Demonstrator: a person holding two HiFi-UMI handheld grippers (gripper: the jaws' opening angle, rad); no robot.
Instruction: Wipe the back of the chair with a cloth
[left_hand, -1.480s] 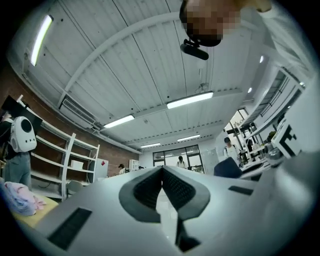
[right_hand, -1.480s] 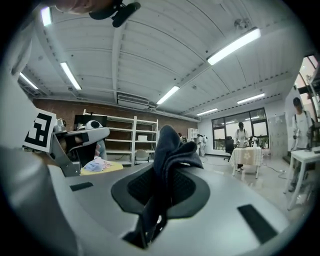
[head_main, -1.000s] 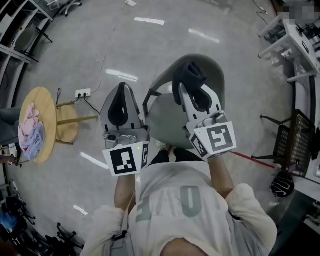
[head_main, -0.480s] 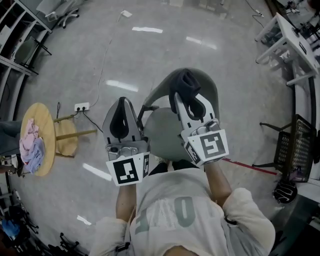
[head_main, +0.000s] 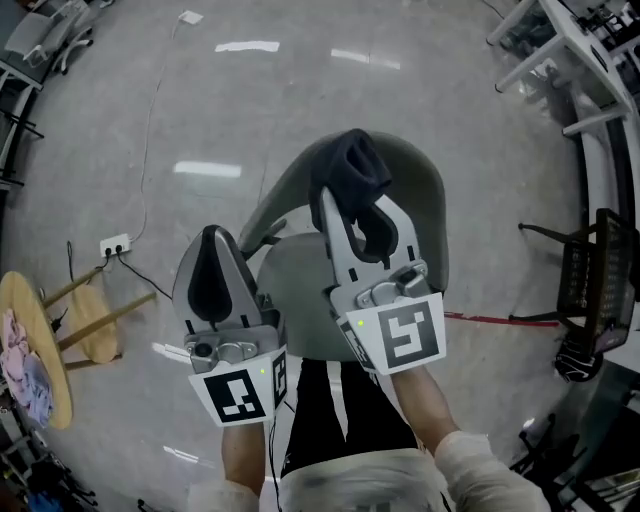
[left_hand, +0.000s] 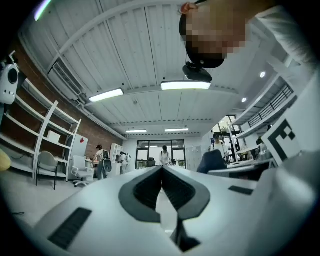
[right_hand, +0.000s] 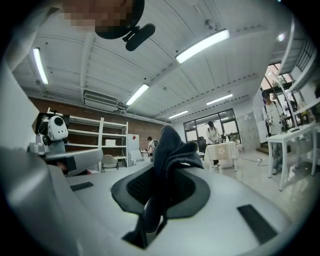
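Observation:
A grey shell chair (head_main: 425, 205) stands right in front of me on the floor, its seat (head_main: 290, 285) toward me and its curved back beyond. My right gripper (head_main: 347, 190) is shut on a dark cloth (head_main: 353, 160), which bunches above the jaws over the inner side of the chair back. In the right gripper view the cloth (right_hand: 169, 150) fills the gap between the jaws and sticks up past them. My left gripper (head_main: 208, 235) hangs to the left of the seat over bare floor, its jaws closed together with nothing in them (left_hand: 161, 168).
A round wooden side table (head_main: 30, 345) with pink cloths on it stands at the far left beside a wooden stool (head_main: 95, 335). A power strip (head_main: 113, 245) and its cable lie on the floor. White desks (head_main: 560, 45) and a black wire basket (head_main: 598, 285) line the right side.
The head view has swung forward, so the chair and both grippers sit lower and more central. The right gripper still holds the cloth by the chair back; the left stays beside the seat.

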